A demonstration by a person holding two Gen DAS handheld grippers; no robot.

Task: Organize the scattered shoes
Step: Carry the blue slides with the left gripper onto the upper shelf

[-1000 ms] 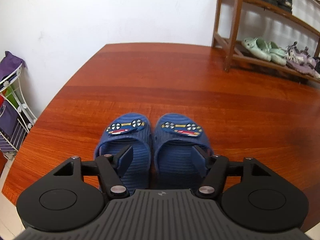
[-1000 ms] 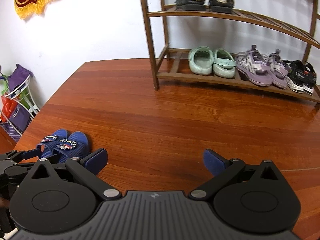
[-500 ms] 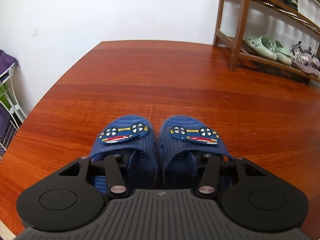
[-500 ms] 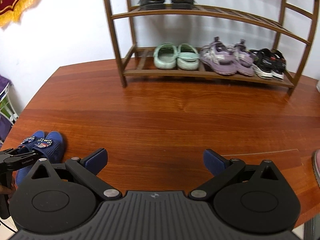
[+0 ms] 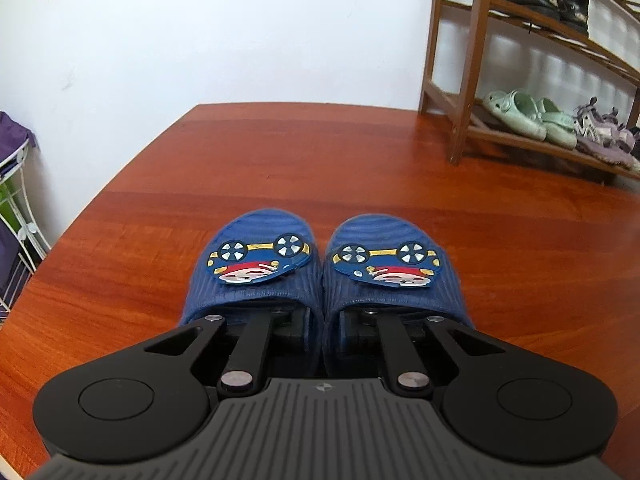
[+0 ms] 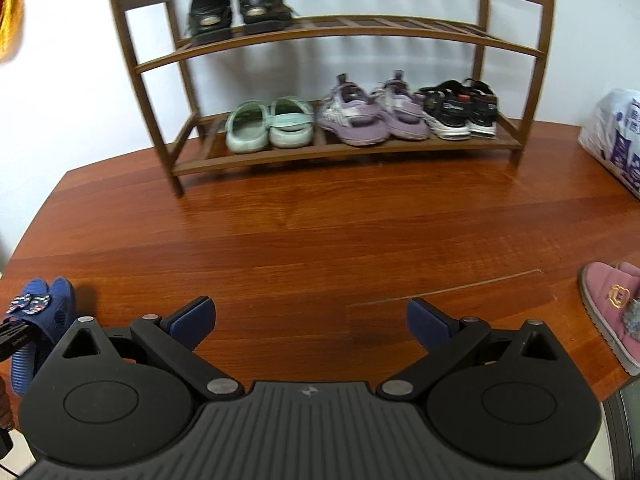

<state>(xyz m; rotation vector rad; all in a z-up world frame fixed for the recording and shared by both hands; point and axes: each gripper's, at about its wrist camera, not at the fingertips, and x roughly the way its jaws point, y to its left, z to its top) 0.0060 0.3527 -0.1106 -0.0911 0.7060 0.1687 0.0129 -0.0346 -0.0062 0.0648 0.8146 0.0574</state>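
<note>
A pair of blue slippers [image 5: 256,280] with cartoon car patches lies side by side on the red-brown wooden surface [image 5: 320,160]. My left gripper [image 5: 322,320] has one finger inside each slipper. Its jaws are closing and pinch the two adjoining inner walls together. The right wrist view shows the same slippers [image 6: 48,304] at far left with the left gripper's tip on them. My right gripper [image 6: 310,320] hovers over bare wood, open and holding nothing. A pink fuzzy slipper [image 6: 612,316] lies at the right edge. The wooden shoe rack [image 6: 344,152] stands at the back.
The rack's lower shelf holds green clogs [image 6: 268,128], purple sneakers [image 6: 372,116] and black sandals [image 6: 460,112]. Black shoes [image 6: 240,8] sit on the upper shelf. A white printed bag [image 6: 616,132] lies at back right. A wire stand [image 5: 16,200] is off the left edge.
My left gripper's fingers slid into the two blue slippers and closed on their inner walls. The right gripper swung to the right, bringing the whole rack and the pink slipper into view.
</note>
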